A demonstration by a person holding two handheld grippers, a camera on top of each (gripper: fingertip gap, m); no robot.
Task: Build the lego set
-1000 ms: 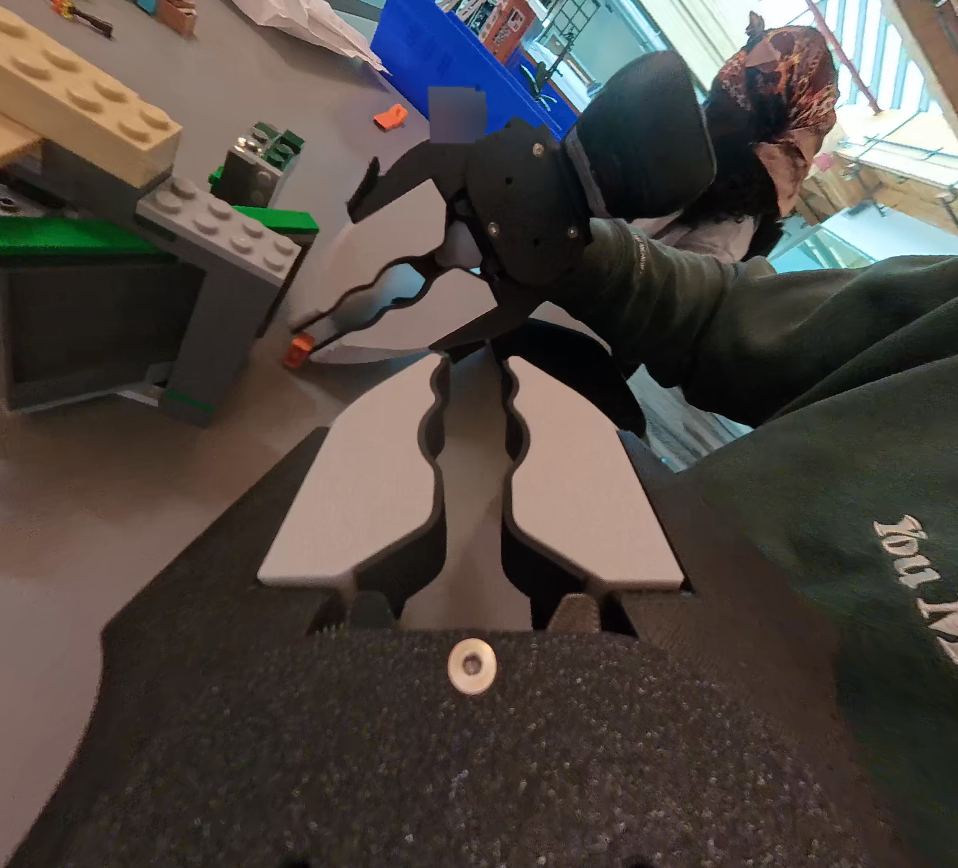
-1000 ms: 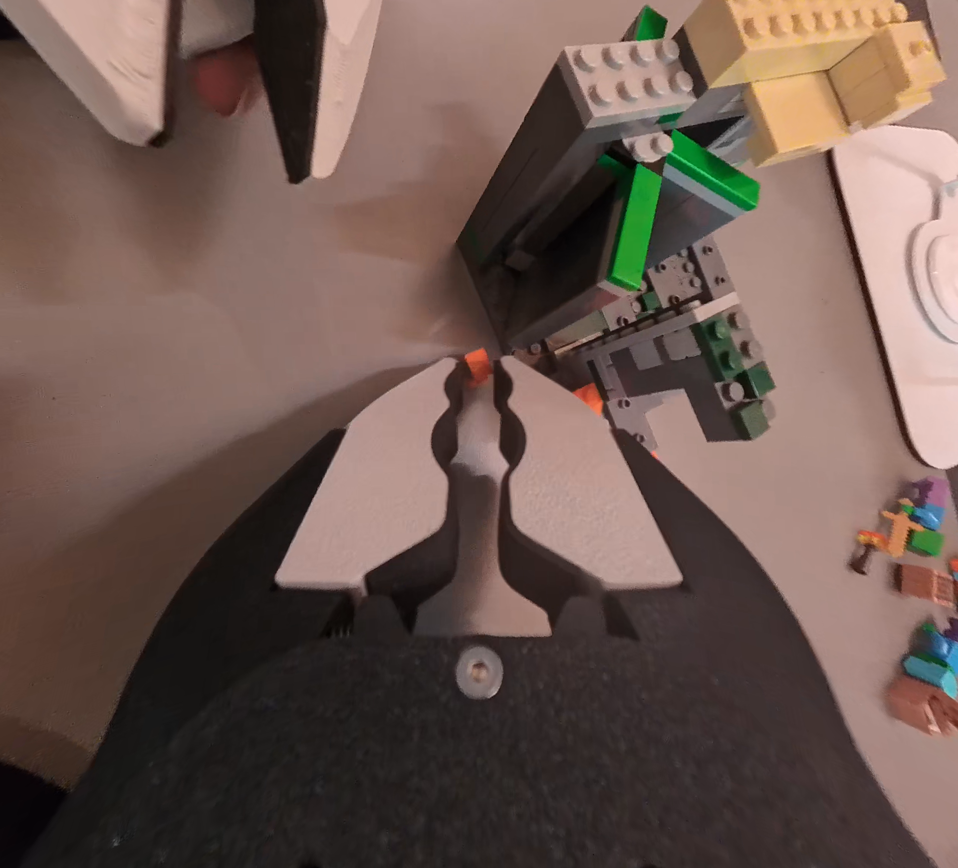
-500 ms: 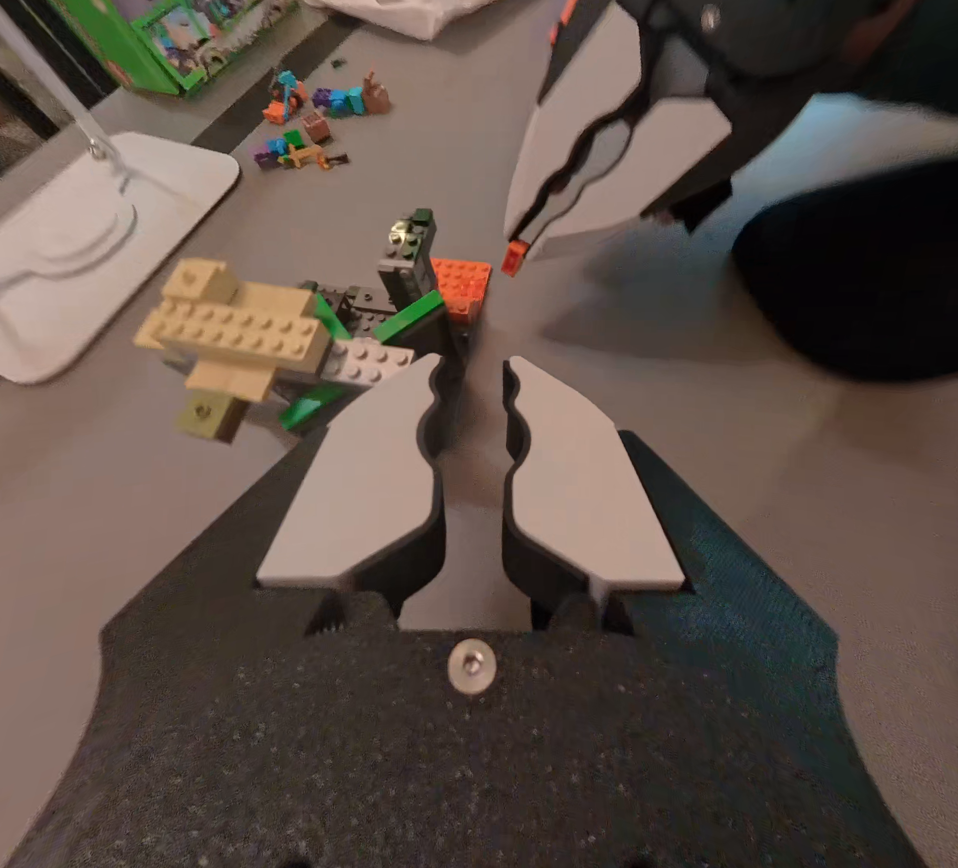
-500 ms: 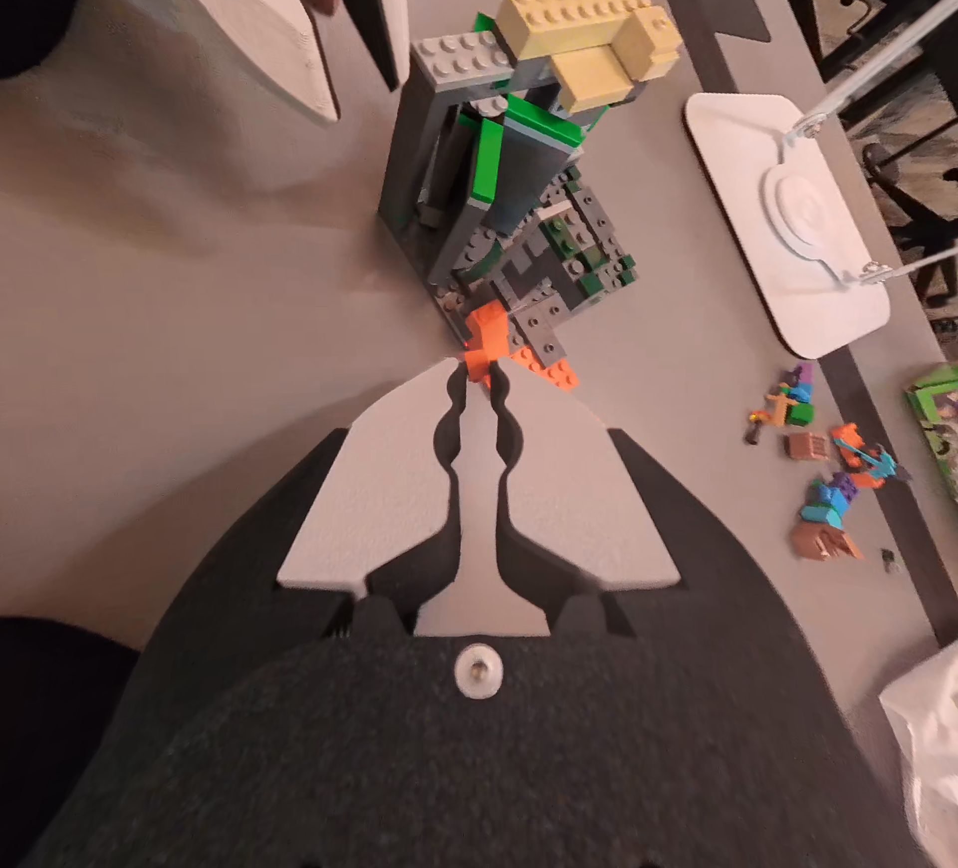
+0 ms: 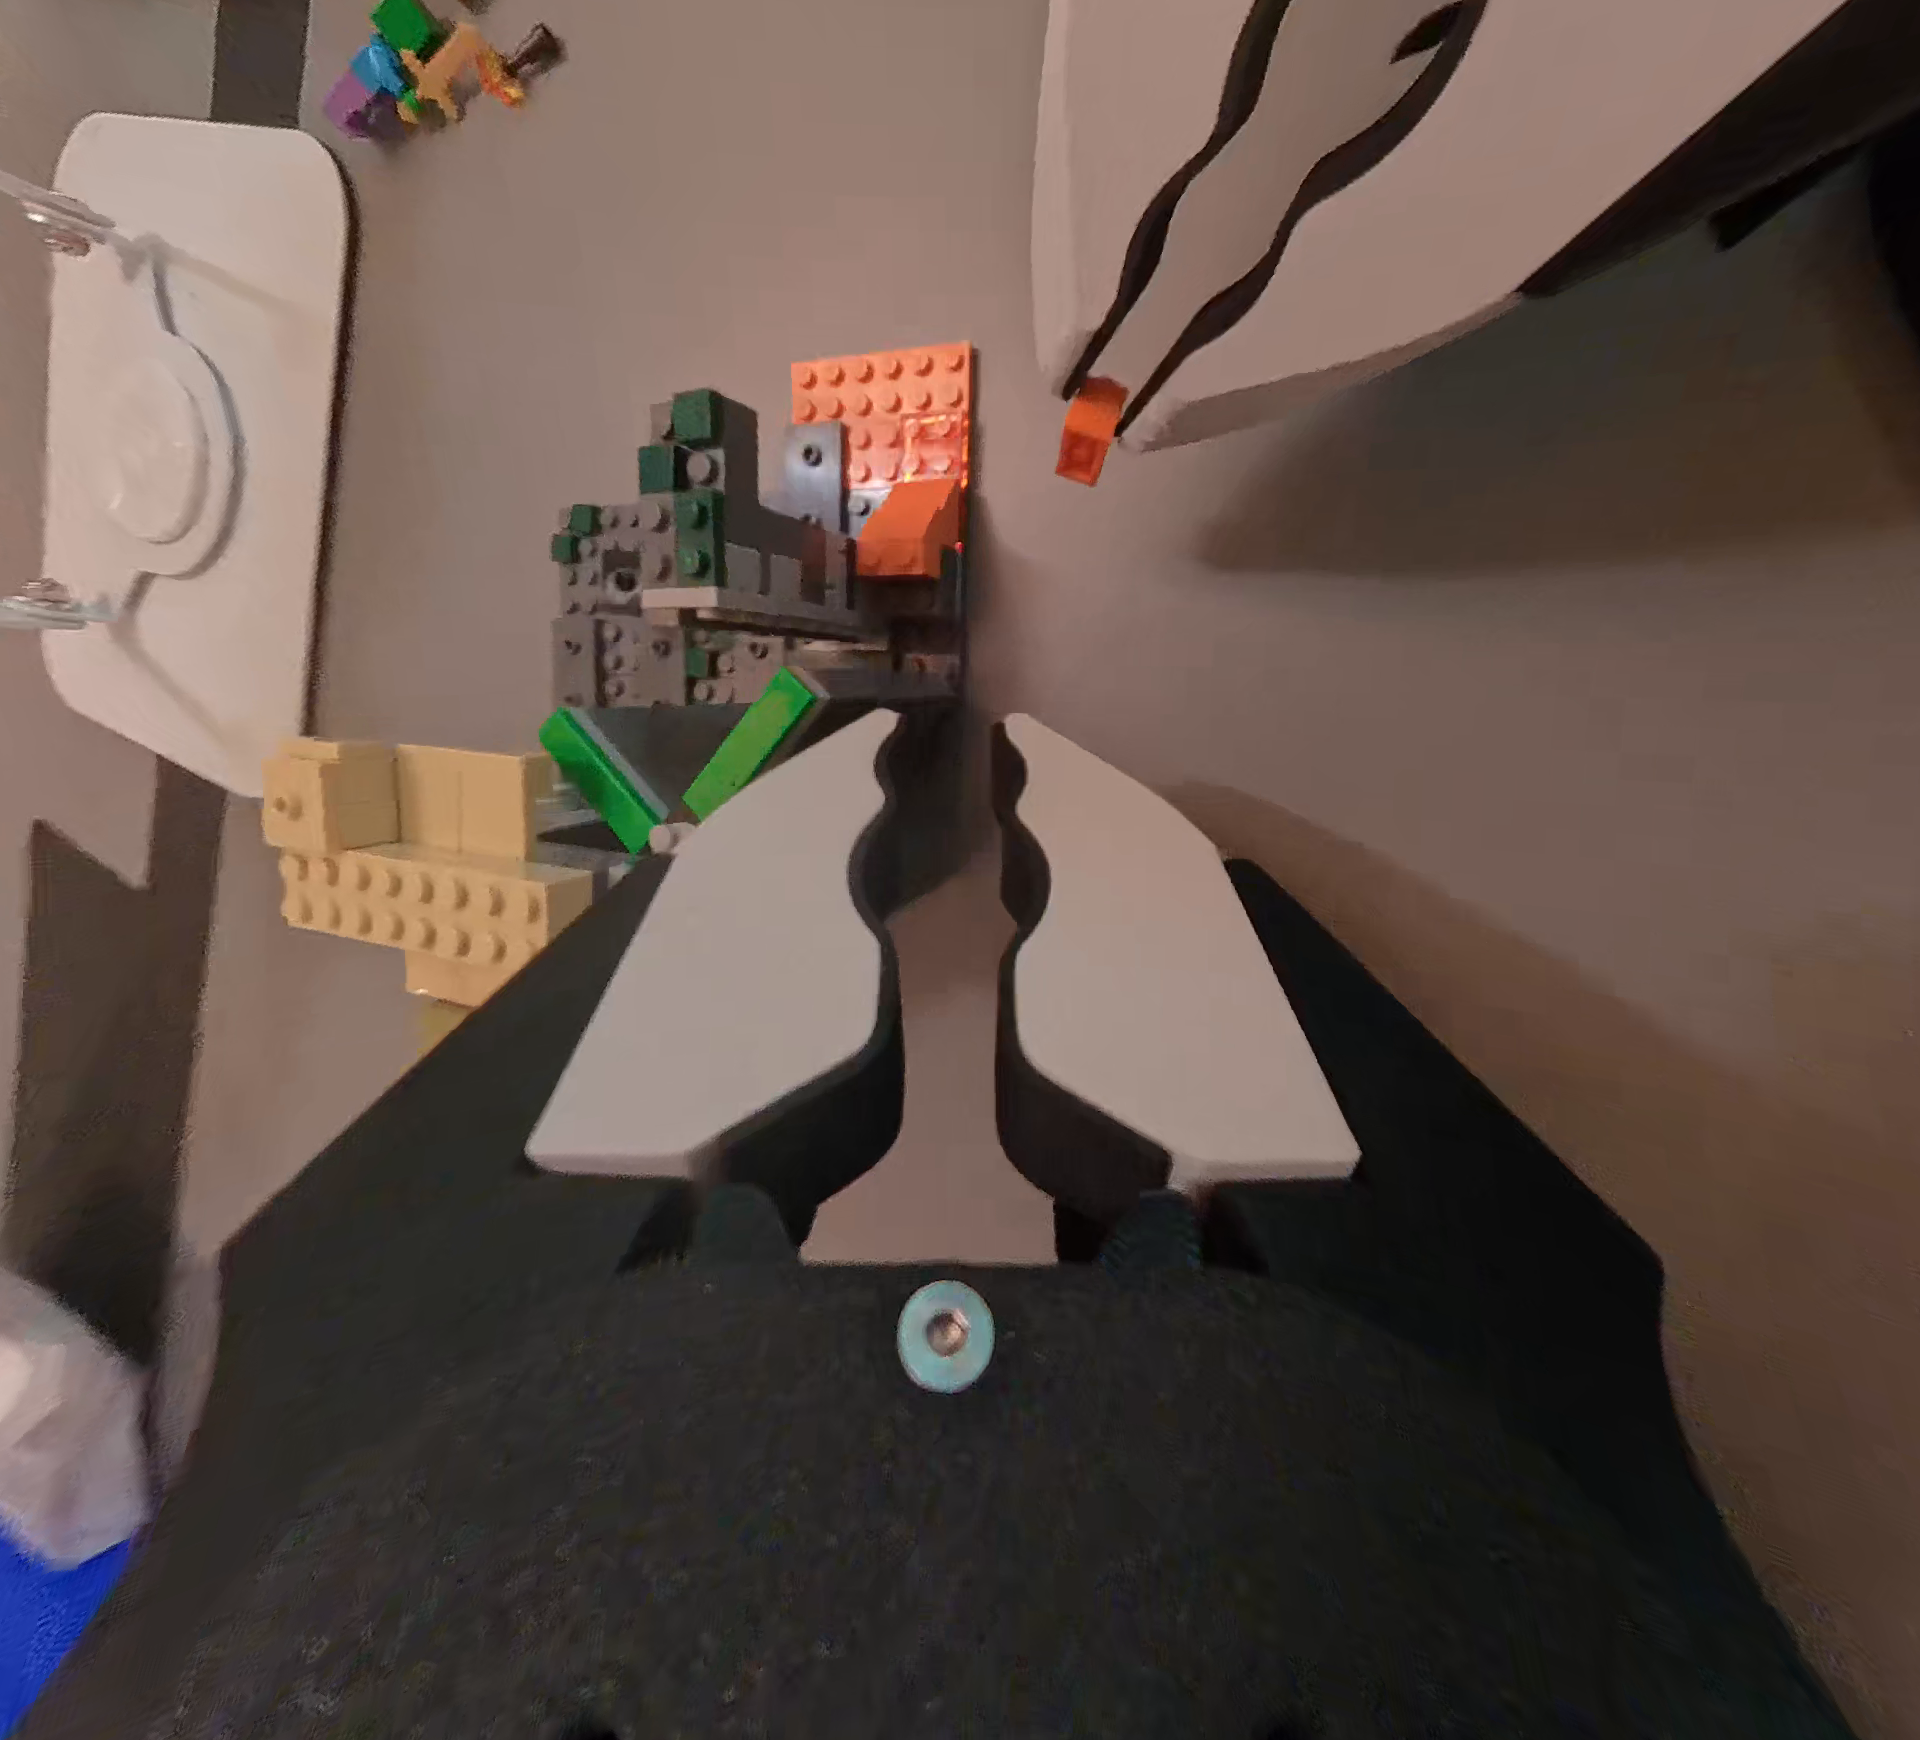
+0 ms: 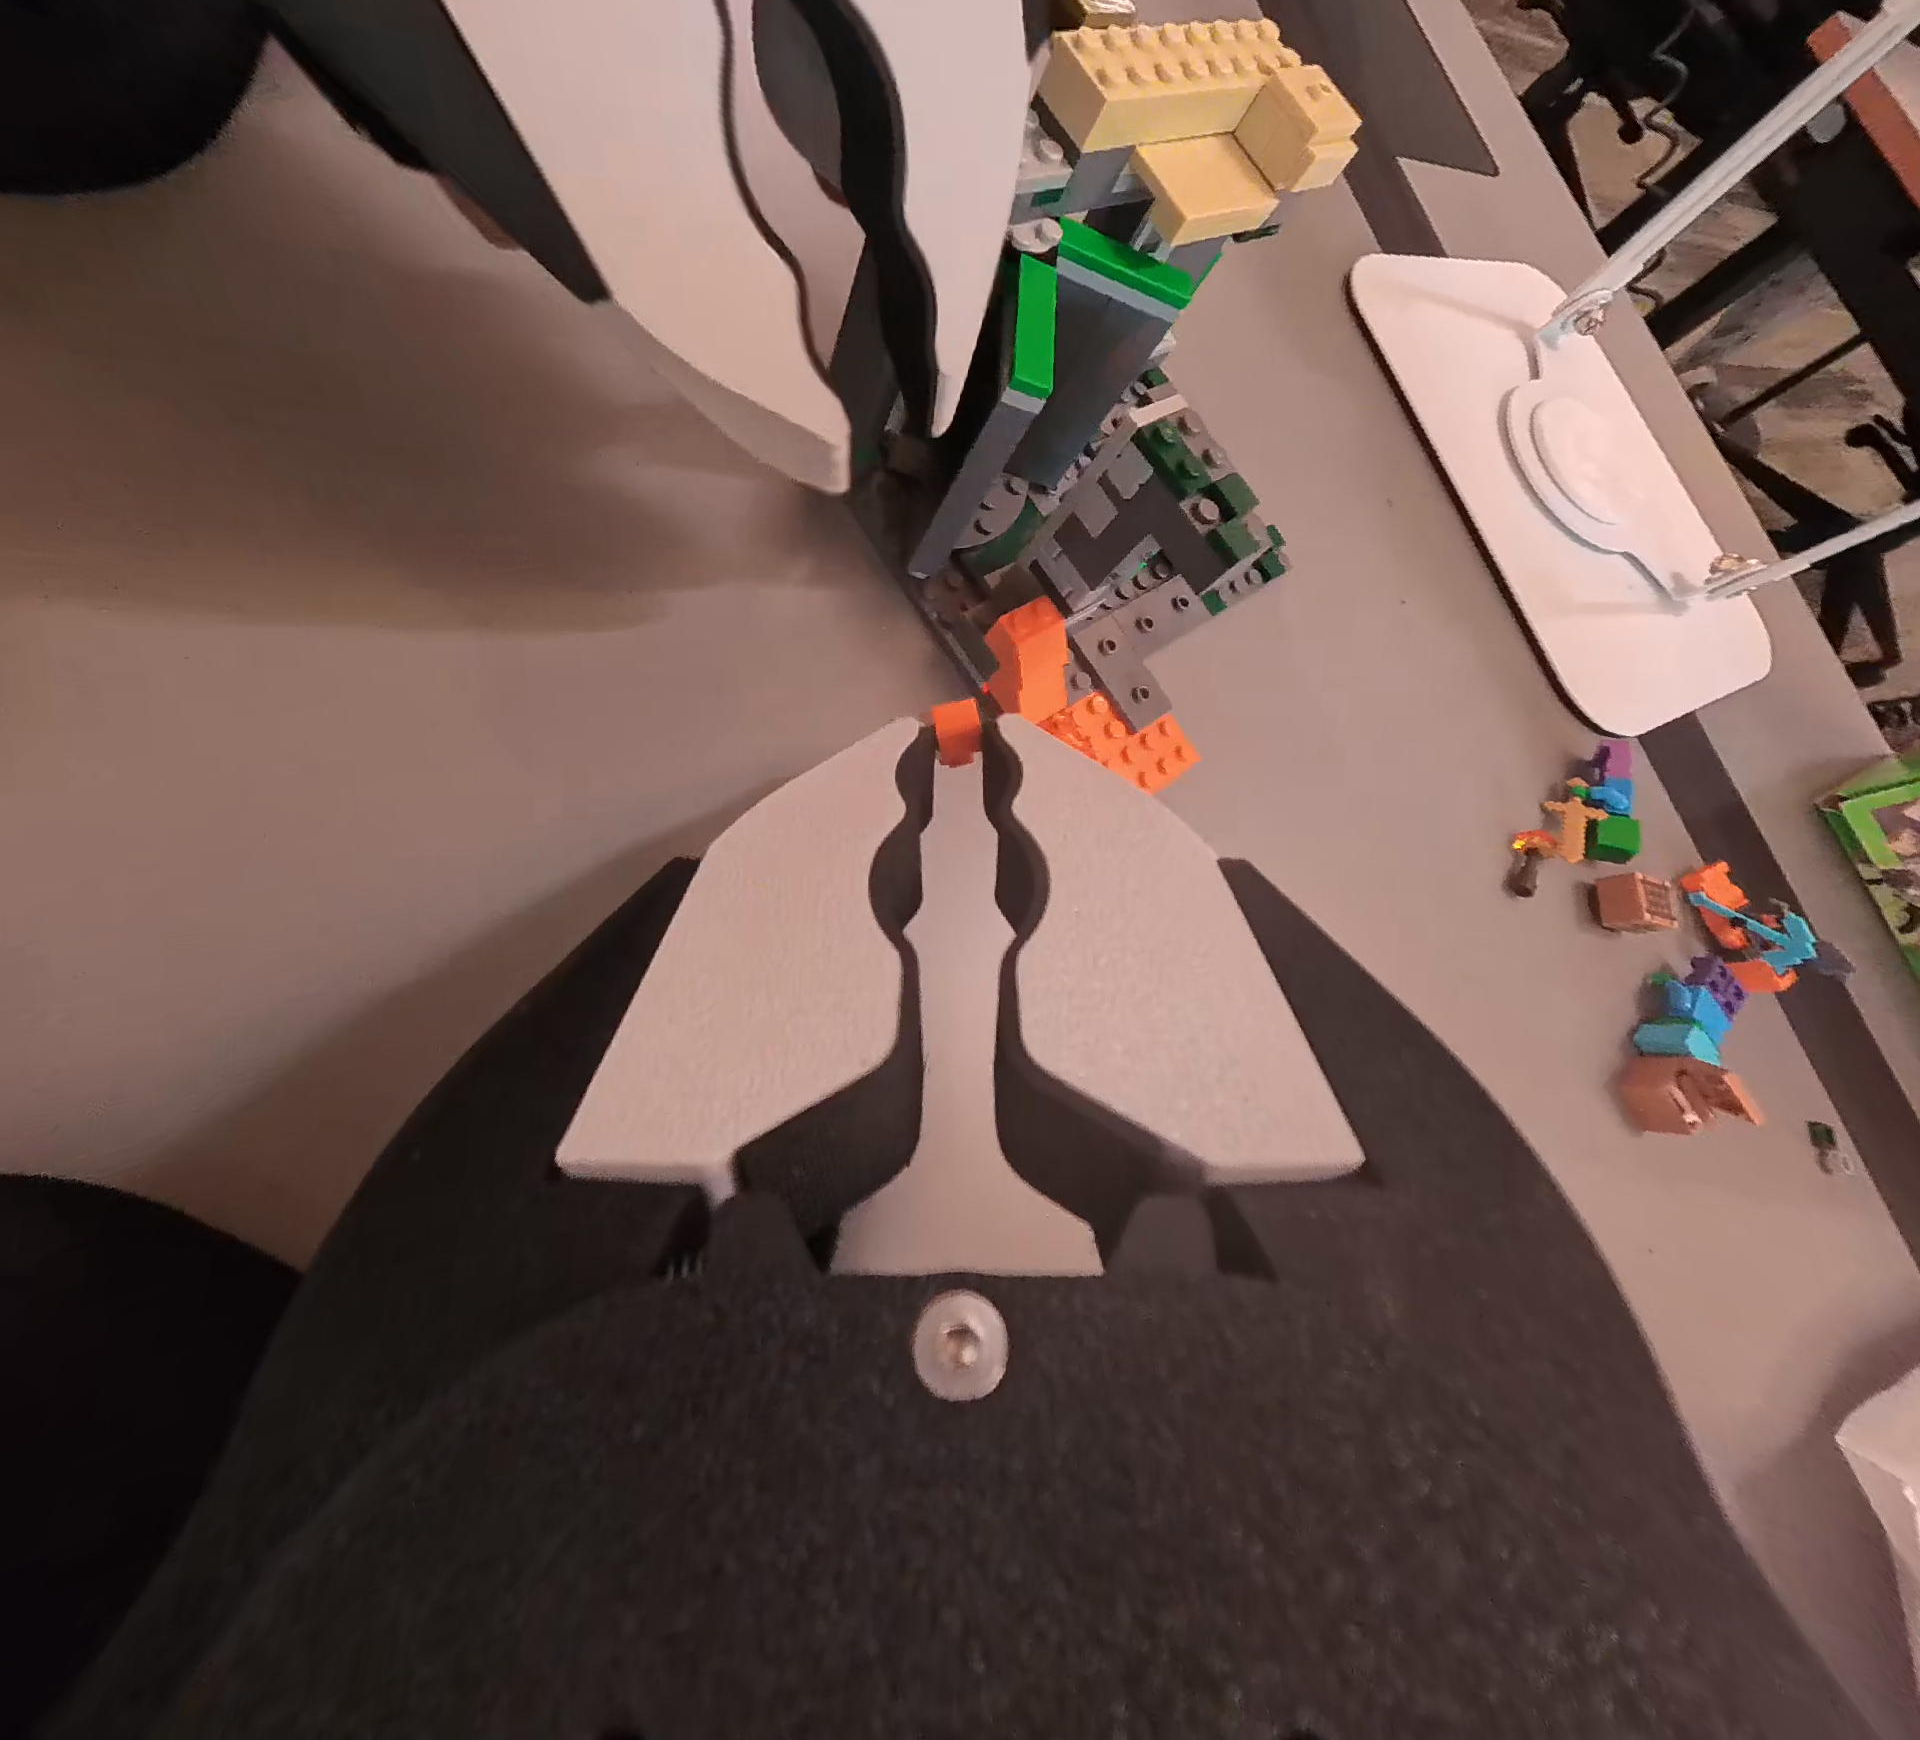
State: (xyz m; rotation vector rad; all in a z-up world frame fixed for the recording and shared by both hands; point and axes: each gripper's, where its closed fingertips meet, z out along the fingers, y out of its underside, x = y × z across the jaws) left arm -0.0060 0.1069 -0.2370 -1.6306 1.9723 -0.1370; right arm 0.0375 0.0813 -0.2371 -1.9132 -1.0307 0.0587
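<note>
Right gripper (image 6: 958, 734) pinches a small orange brick (image 6: 956, 726) just beside the lego build (image 6: 1101, 485); left gripper (image 5: 945, 734) hangs empty, slightly open, over it.

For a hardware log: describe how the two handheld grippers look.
Both match. The left gripper and right gripper each have two flat pale-grey fingers with wavy black inner pads, on a black, grainy-textured body with one silver screw at the centre. No cables or markings show.

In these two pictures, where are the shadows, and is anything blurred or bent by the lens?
Left wrist view: right gripper casts a soft dark shadow on the table; picture edges smear, and the white base plate bows. Right wrist view: left gripper shadows the table to its left; the orange brick is sharp.
</note>
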